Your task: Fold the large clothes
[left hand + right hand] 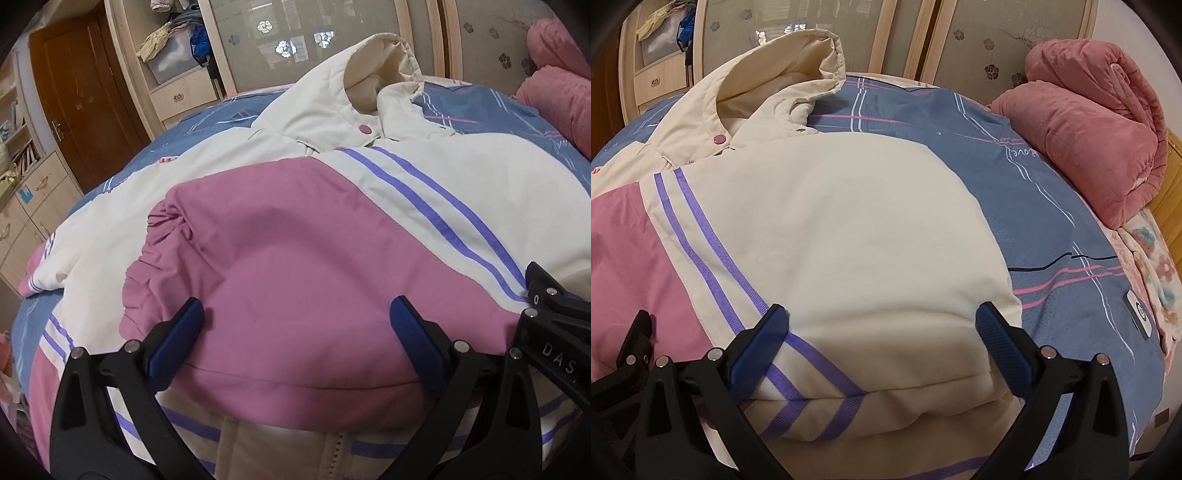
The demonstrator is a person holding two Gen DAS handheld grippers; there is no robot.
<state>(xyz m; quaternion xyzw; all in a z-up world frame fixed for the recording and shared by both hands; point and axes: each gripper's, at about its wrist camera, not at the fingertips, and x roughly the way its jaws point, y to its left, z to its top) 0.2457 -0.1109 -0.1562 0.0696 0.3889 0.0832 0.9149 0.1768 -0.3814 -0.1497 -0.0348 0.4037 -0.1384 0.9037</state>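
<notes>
A cream, pink and purple-striped hooded jacket point(280, 251) lies on the bed, front up, hood point(380, 74) at the far end. A sleeve is folded across its body, pink cuff part to the left, cream part point(849, 240) to the right. My left gripper point(295, 332) is open, its jaws on either side of the pink sleeve part near the fold edge. My right gripper point(882, 339) is open over the cream sleeve part, beside the purple stripes point(713, 258). The right gripper also shows at the right edge of the left wrist view point(554, 314).
The bed has a blue plaid cover point(1052, 206). A rolled pink blanket point(1100, 140) lies at the far right. A small white device point(1139, 314) lies on the cover at right. Wardrobe doors point(295, 33) and a brown door point(81, 96) stand behind.
</notes>
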